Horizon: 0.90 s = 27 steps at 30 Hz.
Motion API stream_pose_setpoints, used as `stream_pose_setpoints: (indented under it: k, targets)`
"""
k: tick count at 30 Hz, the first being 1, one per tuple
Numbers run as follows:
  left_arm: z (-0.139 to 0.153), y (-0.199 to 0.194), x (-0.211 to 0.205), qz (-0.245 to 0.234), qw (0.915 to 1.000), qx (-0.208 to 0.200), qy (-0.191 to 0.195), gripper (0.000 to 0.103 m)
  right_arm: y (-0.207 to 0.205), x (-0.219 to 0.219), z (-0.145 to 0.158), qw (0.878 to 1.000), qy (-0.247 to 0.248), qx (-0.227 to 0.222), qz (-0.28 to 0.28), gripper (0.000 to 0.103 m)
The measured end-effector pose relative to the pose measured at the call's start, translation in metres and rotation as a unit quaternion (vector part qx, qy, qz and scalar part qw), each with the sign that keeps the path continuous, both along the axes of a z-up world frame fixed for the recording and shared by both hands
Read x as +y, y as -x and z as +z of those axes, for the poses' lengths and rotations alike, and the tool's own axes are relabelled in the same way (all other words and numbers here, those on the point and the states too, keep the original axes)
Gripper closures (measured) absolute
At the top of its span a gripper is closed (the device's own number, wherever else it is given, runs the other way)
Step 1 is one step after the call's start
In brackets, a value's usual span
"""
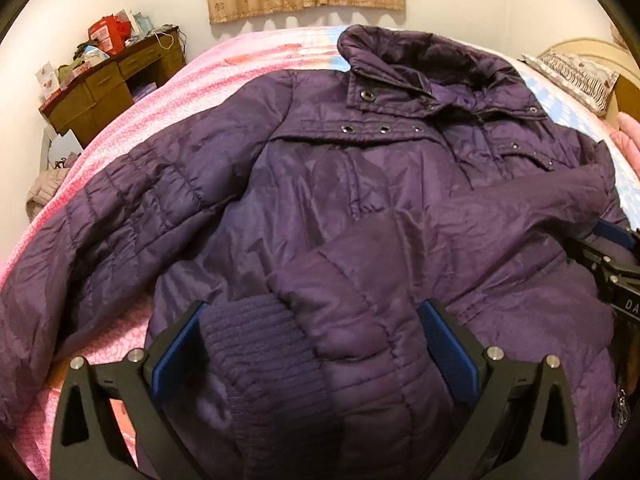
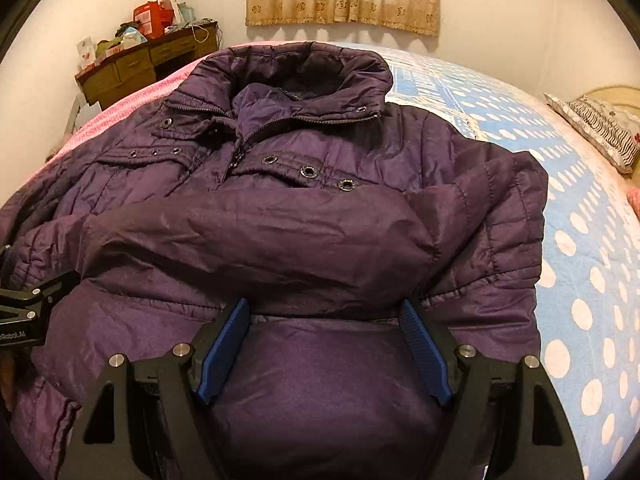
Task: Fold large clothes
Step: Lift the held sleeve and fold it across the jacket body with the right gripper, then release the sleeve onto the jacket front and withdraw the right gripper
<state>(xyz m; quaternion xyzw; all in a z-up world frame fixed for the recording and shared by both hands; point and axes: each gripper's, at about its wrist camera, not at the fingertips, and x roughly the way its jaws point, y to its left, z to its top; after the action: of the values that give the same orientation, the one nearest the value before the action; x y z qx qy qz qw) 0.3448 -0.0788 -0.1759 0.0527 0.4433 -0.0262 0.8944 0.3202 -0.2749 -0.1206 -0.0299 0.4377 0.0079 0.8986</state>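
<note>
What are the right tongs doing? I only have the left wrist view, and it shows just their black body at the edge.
Observer: The right tongs are open over the jacket's lower front, gripping nothing.
Operator: How does the neck look from there?
Observer: The zip is open at the collar.
Operator: And the bed on that side?
Observer: The jacket's edge lies on a blue sheet with white dots.
</note>
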Motion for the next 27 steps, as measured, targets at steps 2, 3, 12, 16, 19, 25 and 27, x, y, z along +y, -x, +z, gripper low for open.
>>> stream_pose_setpoints:
  k: [2, 3, 12, 16, 19, 25, 27]
  targets:
    - [0.0, 0.0, 0.0, 0.0, 1.0, 0.001, 0.001, 0.0, 0.0, 0.002, -0.001, 1.0, 0.005, 0.002, 0.001, 0.025]
    - [-0.001, 0.001, 0.002, 0.0, 1.0, 0.002, 0.007, 0.0, 0.0, 0.003, -0.001, 1.0, 0.006, 0.002, 0.001, 0.025]
    - [0.0, -0.003, 0.003, 0.0, 1.0, 0.005, 0.008, 0.0, -0.002, 0.001, -0.004, 1.0, -0.007, 0.006, 0.006, 0.024]
    - [0.001, -0.001, 0.004, 0.0, 1.0, -0.004, 0.003, 0.0, -0.002, 0.002, -0.002, 1.0, -0.006, 0.005, 0.006, 0.024]
    - [0.008, 0.003, 0.006, -0.003, 1.0, -0.008, -0.003, 0.0, -0.001, 0.001, 0.006, 1.0, -0.003, 0.012, 0.014, 0.024]
    - [0.011, 0.004, 0.026, 0.006, 0.9999, 0.002, 0.011, 0.0, 0.017, 0.014, 0.062, 0.997, 0.0, -0.071, 0.006, 0.024]
    - [0.006, 0.002, 0.027, 0.01, 0.9999, 0.009, 0.011, 0.0, 0.004, 0.027, 0.053, 0.998, -0.017, -0.043, 0.032, 0.024]
